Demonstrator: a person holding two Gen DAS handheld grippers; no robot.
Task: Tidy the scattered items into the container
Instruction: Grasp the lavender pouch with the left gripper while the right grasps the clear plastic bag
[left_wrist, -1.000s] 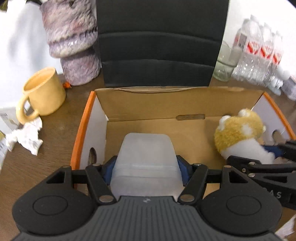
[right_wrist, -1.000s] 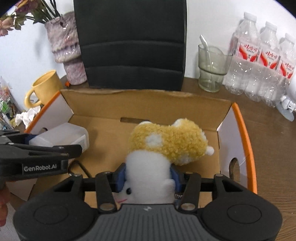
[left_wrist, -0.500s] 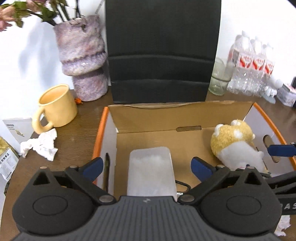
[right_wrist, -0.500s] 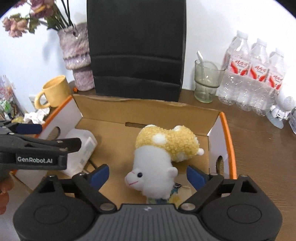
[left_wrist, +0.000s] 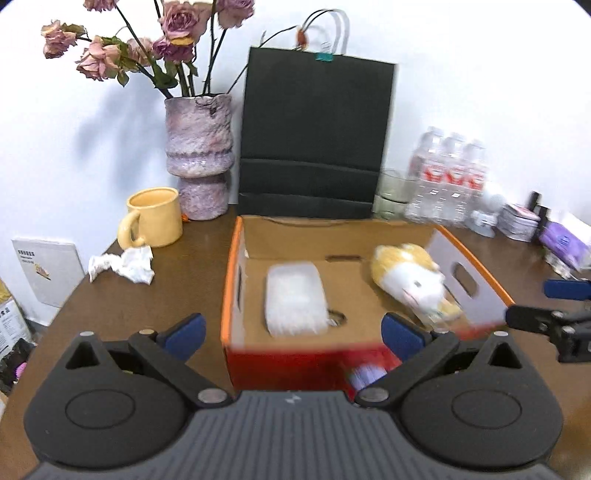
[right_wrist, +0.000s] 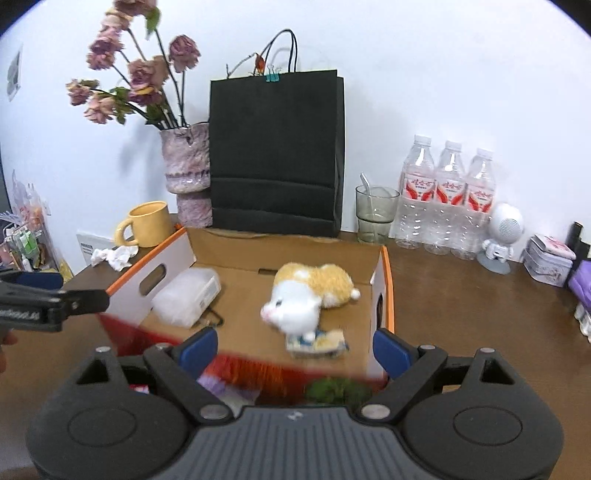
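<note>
An open cardboard box with orange rims (left_wrist: 228, 295) (right_wrist: 386, 280) stands on the brown table. Inside lie a translucent plastic case (left_wrist: 295, 299) (right_wrist: 186, 295) on the left and a white and yellow plush toy (left_wrist: 410, 280) (right_wrist: 306, 291) on the right, with a small packet (right_wrist: 317, 341) by the toy. My left gripper (left_wrist: 291, 332) is open and empty, above and in front of the box. My right gripper (right_wrist: 291, 349) is open and empty, also drawn back from the box; it shows at the right of the left wrist view (left_wrist: 546, 314).
A crumpled tissue (left_wrist: 125, 263) and a yellow mug (left_wrist: 155, 217) sit left of the box. Behind it stand a vase of dried roses (left_wrist: 199, 155), a black paper bag (left_wrist: 314, 140), a glass (right_wrist: 375, 214), water bottles (right_wrist: 447, 199), a white figurine (right_wrist: 502, 236) and a tin (right_wrist: 548, 258).
Both grippers opened, letting go of the plastic case and the plush toy inside the box. Both then drew back and up, away from the box.
</note>
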